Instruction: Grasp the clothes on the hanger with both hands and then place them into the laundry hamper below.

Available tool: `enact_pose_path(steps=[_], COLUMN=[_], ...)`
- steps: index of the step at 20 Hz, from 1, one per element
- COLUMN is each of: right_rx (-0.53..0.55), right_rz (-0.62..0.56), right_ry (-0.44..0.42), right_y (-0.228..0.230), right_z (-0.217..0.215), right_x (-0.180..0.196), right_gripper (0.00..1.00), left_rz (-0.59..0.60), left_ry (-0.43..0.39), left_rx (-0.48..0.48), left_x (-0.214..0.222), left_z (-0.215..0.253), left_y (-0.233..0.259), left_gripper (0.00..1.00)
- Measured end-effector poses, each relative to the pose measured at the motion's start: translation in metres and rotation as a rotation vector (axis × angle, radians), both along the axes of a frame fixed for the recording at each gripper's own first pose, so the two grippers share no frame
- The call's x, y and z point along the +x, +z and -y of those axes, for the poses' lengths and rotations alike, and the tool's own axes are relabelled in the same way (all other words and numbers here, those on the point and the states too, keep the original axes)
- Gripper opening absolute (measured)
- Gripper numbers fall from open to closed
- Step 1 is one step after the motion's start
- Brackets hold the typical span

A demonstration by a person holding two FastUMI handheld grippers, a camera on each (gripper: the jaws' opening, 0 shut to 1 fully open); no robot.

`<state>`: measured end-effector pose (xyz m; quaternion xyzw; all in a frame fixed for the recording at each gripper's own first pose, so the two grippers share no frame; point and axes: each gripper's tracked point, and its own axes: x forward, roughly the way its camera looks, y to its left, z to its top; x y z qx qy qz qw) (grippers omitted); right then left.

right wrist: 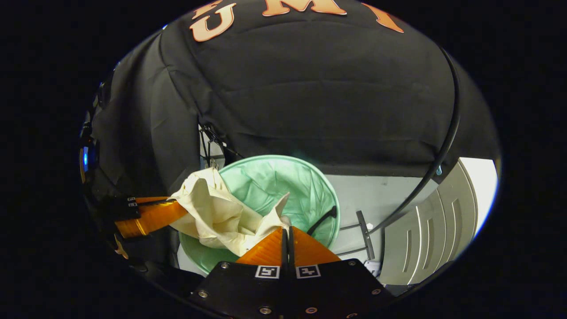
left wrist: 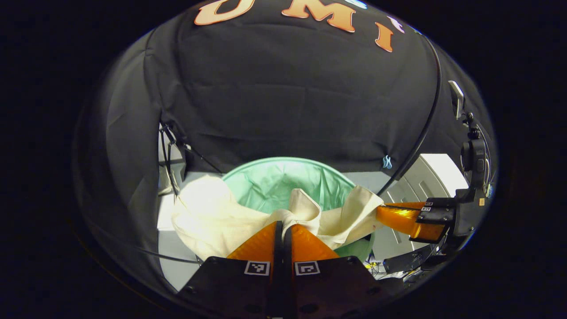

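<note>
1. In the left gripper view my left gripper (left wrist: 283, 227) sits at the bottom middle of the frame. Its two fingers are pressed together on a fold of the soft cream cloth garment (left wrist: 208, 217).
2. In the right gripper view my right gripper (right wrist: 287, 230) is at the bottom middle too. Its fingers are also squeezed together on a corner of the same garment (right wrist: 217, 212).
3. The garment hangs stretched between the two grippers. Its long side runs from one gripper to the other.
4. Right under the garment is the round laundry hamper with the pale green cloth lining (left wrist: 274, 177). In the left gripper view it fills the middle of the frame, just past my fingers.
5. In the left gripper view part of the garment spills over the hamper's rim at the lower left of the frame.
6. I think the next move is to go down and let go. The hamper's opening (right wrist: 283, 181) lies straight ahead of and below both grippers, about as near to one as to the other.
7. I can read no brand or label on the garment or the hamper. Small square black-and-white code tags (left wrist: 257, 267) sit on the gripper bodies.
</note>
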<state>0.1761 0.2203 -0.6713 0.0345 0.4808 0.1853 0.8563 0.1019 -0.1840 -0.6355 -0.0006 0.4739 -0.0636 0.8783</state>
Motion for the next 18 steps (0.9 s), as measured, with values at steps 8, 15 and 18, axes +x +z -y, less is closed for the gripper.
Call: enact_pose_path(steps=[8, 15, 18], right_rx=[-0.003, 0.032, 0.063], right_rz=[-0.095, -0.064, -0.042], right_ry=[0.012, -0.038, -0.070], right_y=[-0.022, -0.007, 0.014], right_z=[0.003, 0.020, 0.024], right_x=[-0.016, -0.005, -0.003], right_gripper=[0.08, 0.29, 0.28], left_rz=[-0.124, -0.108, -0.050], left_ry=[0.019, 0.028, 0.022], left_rx=[0.011, -0.012, 0.001], left_x=[-0.041, -0.045, -0.034], left_z=[0.012, 0.024, 0.025], left_y=[-0.051, -0.033, 0.000], left_gripper=[0.07, 0.21, 0.51])
